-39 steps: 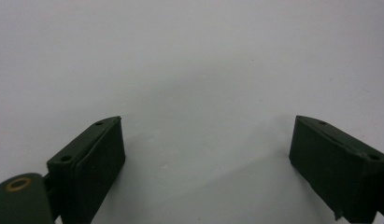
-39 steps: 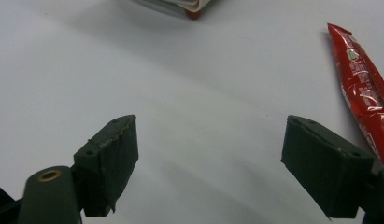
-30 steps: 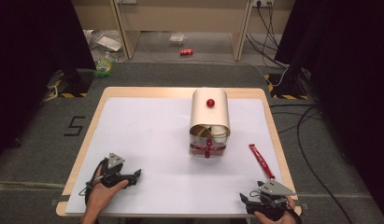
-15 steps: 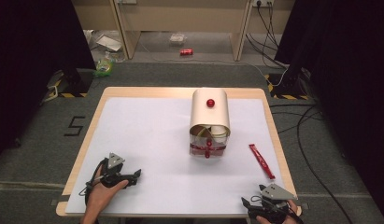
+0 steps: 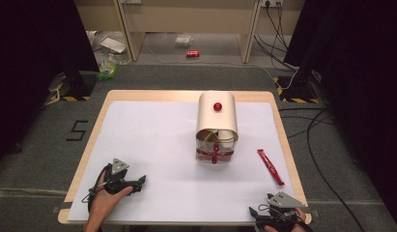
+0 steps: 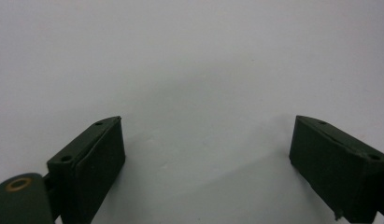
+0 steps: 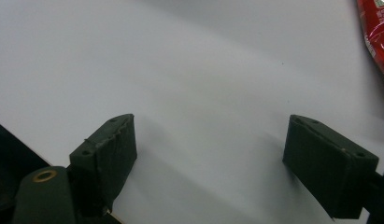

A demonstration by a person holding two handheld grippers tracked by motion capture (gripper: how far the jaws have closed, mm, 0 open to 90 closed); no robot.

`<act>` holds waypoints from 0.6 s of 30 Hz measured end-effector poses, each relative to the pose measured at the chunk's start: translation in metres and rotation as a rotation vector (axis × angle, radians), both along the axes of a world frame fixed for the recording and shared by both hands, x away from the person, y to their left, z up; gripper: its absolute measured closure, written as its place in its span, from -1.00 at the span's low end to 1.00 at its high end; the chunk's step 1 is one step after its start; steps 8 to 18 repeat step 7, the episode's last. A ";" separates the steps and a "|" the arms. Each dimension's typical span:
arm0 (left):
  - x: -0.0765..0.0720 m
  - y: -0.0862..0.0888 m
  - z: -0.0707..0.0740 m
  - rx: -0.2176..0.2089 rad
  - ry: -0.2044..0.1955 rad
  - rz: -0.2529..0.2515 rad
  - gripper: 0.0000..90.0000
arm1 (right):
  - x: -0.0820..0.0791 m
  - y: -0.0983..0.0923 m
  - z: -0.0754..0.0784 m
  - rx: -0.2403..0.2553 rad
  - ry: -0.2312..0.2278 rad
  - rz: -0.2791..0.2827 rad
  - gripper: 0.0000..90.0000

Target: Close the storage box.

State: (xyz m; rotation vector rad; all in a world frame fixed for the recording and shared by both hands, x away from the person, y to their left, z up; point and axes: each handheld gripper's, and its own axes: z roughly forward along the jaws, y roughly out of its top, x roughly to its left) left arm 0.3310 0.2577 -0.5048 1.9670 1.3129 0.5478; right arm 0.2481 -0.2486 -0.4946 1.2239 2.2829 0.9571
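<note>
Red sachet lies lower right of the high view, long axis slanting up-left, just above the right gripper (jaws wide, empty); left gripper, likewise agape, sits far lower left.

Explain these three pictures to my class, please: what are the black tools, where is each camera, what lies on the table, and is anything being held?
A person holds a two-jaw hand tool in each hand: the left gripper and the right gripper. The high view looks down on the white-covered table from above. The two gripper views come from cameras riding on each tool, looking along its black jaws. On the table lie a cream box with a red knob, its open front showing items inside, and a red sachet. Both grippers' jaws stand apart, holding nothing.
</note>
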 end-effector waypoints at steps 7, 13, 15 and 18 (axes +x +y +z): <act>0.000 0.000 0.000 0.000 0.000 0.000 -0.79 | 0.000 0.000 0.000 0.001 -0.001 0.002 -0.61; 0.000 0.000 0.000 0.000 0.000 0.000 -0.79 | 0.000 0.000 0.000 0.001 -0.001 0.002 -0.61; 0.000 0.000 0.000 0.000 0.000 0.000 -0.79 | 0.000 0.000 0.000 0.001 -0.001 0.002 -0.61; 0.000 0.000 0.000 0.000 0.000 0.000 -0.79 | 0.000 0.000 0.000 0.001 -0.001 0.002 -0.61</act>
